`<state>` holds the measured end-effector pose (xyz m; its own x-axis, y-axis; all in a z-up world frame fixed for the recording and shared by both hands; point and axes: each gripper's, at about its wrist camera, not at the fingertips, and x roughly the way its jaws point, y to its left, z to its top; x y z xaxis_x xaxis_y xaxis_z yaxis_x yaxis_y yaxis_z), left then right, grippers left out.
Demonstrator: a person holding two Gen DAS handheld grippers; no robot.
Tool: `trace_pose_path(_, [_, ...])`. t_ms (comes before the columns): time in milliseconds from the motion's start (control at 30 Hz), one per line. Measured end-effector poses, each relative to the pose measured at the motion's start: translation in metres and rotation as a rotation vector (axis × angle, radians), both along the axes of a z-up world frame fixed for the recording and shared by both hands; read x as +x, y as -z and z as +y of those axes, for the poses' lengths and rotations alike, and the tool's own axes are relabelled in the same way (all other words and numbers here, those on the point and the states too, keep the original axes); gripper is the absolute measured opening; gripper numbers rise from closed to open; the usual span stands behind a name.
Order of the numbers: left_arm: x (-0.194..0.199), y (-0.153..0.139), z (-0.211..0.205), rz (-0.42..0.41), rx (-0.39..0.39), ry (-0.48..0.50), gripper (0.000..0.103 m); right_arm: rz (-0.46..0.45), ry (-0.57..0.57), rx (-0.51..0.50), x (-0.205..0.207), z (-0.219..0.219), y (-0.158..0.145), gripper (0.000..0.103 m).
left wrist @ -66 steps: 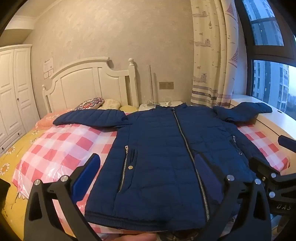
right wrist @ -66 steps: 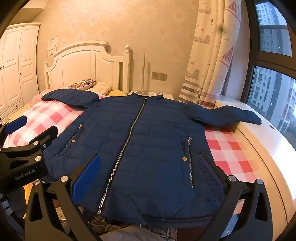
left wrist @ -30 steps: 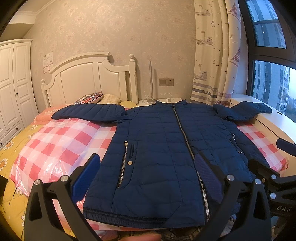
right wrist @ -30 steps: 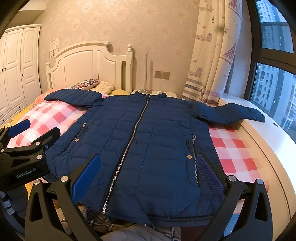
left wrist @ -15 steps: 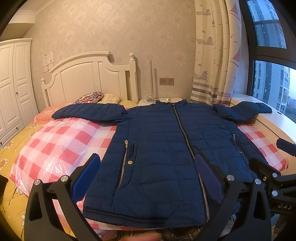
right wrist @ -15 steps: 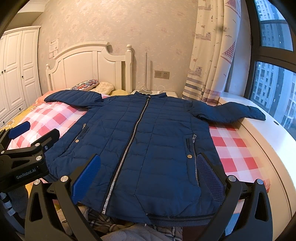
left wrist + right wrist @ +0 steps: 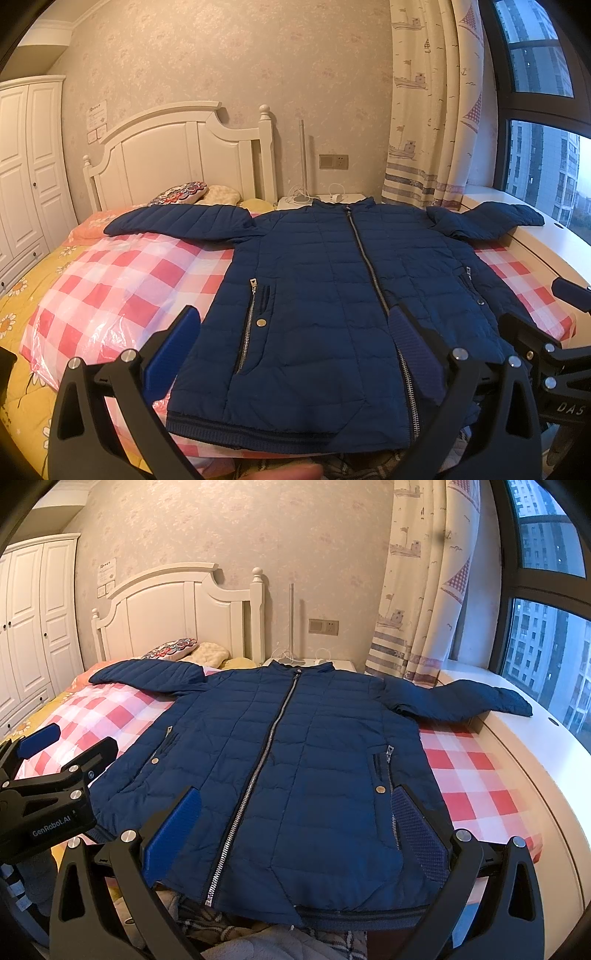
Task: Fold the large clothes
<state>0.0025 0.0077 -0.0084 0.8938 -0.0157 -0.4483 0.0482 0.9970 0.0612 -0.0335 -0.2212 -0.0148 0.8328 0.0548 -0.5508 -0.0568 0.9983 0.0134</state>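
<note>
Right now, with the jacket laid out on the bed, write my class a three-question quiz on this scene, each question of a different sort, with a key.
1. True or false: the navy quilted zip-front jacket lies flat with both sleeves spread outward.
2. Multiple choice: the jacket's centre zip is (A) fully open, (B) closed up to the collar, (C) missing.
3. Fill in: both the left hand-held gripper and the right hand-held gripper are ____, holding nothing.

Key
1. True: one sleeve rests over the pink-and-white checked bed cover, the other reaches the white window ledge.
2. B.
3. Open.
</note>
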Motion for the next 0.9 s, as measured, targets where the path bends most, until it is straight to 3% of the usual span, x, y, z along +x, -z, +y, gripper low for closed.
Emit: trace_pose_path(900, [0.001, -0.0009, 0.0007, 0.003, 0.0, 0.001, 0.101, 0.01, 0.0, 0.024, 0.001, -0.005, 0.0026, 0.099])
